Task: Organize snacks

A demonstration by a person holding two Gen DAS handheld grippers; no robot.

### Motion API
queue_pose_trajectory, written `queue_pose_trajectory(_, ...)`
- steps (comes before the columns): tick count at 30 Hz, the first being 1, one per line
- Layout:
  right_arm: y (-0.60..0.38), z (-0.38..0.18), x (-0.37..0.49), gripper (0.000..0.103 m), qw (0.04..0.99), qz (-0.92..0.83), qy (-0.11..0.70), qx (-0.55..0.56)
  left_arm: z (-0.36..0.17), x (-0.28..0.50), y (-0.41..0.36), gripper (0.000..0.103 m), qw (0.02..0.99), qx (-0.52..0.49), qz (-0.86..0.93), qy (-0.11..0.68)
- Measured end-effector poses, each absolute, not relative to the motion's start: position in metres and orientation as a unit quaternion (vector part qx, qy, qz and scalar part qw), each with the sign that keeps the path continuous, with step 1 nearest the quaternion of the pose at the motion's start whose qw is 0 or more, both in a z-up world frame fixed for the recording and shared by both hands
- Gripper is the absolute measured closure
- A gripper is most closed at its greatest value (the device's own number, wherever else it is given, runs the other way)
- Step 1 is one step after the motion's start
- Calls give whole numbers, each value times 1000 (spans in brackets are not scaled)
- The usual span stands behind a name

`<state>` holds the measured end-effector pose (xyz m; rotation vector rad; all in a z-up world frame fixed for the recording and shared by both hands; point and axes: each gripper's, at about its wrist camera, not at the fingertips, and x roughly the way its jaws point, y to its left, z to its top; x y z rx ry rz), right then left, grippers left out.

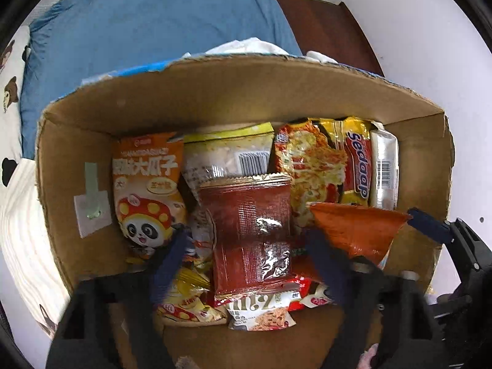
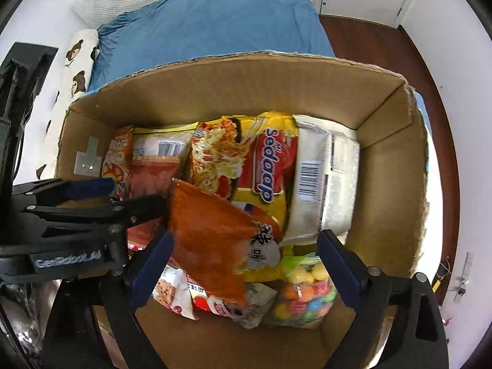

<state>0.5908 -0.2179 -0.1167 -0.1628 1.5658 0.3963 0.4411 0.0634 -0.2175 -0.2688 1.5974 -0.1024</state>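
- Cardboard box (image 1: 92,117) packed with snacks, blue bedding (image 1: 153,15) right behind it
- Left gripper (image 1: 249,258) spread wide over the dark red foil packet (image 1: 246,224), pads not touching it
- Right gripper (image 2: 246,261) also wide apart, orange packet (image 2: 209,240) sitting loose between the fingers
- Sedaap noodle pack (image 2: 270,166) standing along the back wall, bag of coloured candy balls (image 2: 304,295) at the front
- Panda seed bag (image 1: 147,190) over on the left side

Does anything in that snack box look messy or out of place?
Yes. The orange packet lies tilted across the other snacks between the open right gripper, not stacked like the noodle packs at the back. The cardboard box has a ragged, torn top edge.
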Motion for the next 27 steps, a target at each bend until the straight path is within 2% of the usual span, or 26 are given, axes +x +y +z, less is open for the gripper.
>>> queue_pose_trajectory(14, -241, -97, 569, 4, 711, 165, 679, -71, -171, 397, 70, 6, 733, -131, -24, 667)
queue_pose_trajectory(27, -268, -47, 505, 1, 789, 144, 593, -74, -136, 326, 65, 6, 807, -101, 18, 581)
